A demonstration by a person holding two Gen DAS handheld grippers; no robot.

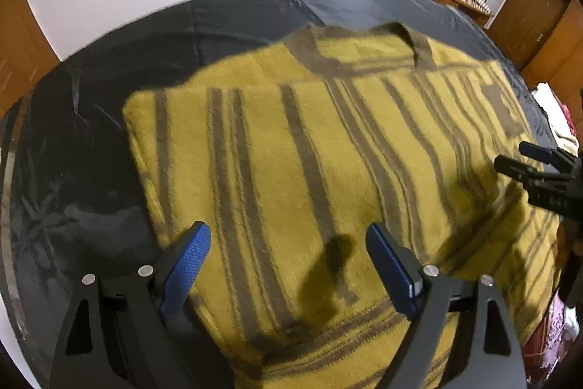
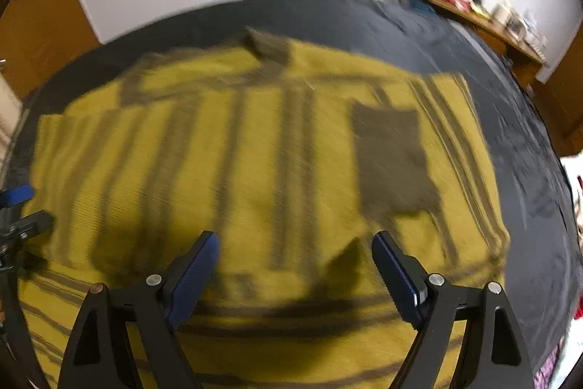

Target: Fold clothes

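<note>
Both grippers' jaws released (nothing between) above yellow sweater, dark sheet around.

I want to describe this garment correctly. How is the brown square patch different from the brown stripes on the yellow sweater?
The patch is one broad, solid brown block; the stripes are many thin lines with yellow between them. The patch covers one spot on the sweater, toward its right side in the right wrist view; the stripes spread across the whole front. Both share the same brown colour. Blur hides whether the patch is a pocket.
</note>
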